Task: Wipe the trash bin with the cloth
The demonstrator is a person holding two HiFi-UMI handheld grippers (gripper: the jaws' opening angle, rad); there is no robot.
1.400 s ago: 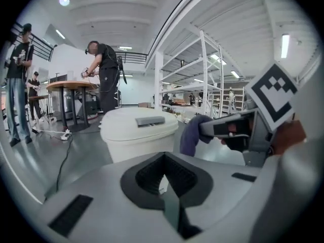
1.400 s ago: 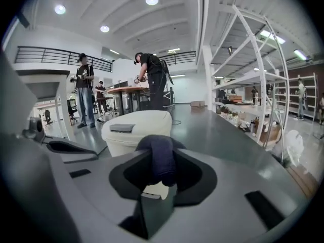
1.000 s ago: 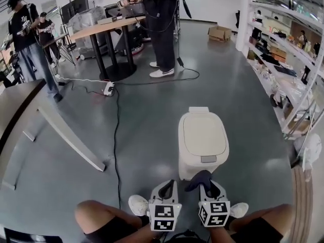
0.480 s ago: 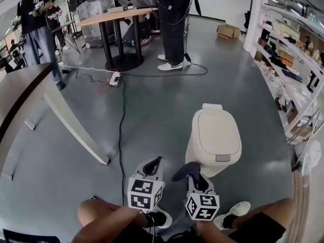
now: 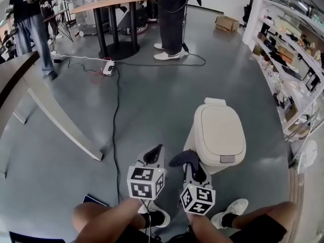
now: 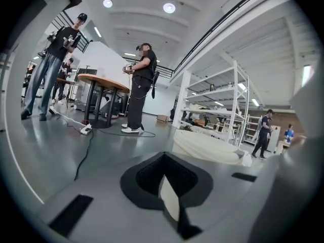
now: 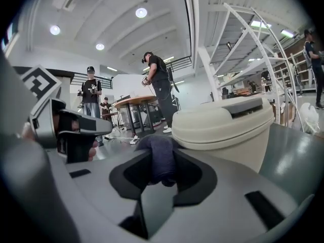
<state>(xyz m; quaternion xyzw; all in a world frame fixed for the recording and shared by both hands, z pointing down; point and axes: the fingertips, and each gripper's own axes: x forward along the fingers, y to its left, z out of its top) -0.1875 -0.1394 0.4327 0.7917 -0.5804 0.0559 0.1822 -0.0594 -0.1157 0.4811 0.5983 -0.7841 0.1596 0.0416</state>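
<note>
A cream trash bin [image 5: 218, 135] with its lid closed stands on the grey floor. In the head view my right gripper [image 5: 189, 165] is shut on a dark blue cloth [image 5: 182, 159], just off the bin's lower left side. The right gripper view shows the cloth [image 7: 161, 158] bunched between the jaws of my right gripper [image 7: 163, 172], with the bin [image 7: 225, 126] close on the right. My left gripper [image 5: 155, 153] hangs left of the cloth, shut on nothing. In the left gripper view my left gripper [image 6: 163, 161] points past the bin lid [image 6: 207, 146].
A black cable [image 5: 115, 120] runs down the floor to a power strip [image 5: 108, 69]. A person [image 5: 171, 19] stands by a round-based table [image 5: 119, 47]. Shelving [image 5: 296, 59] lines the right side, and a slanted tabletop [image 5: 55, 120] lies at the left. My shoes [image 5: 230, 217] are below.
Both grippers have shifted left, from the bin's front to beside its left side. The left gripper has risen a little. The cloth stays gripped.
</note>
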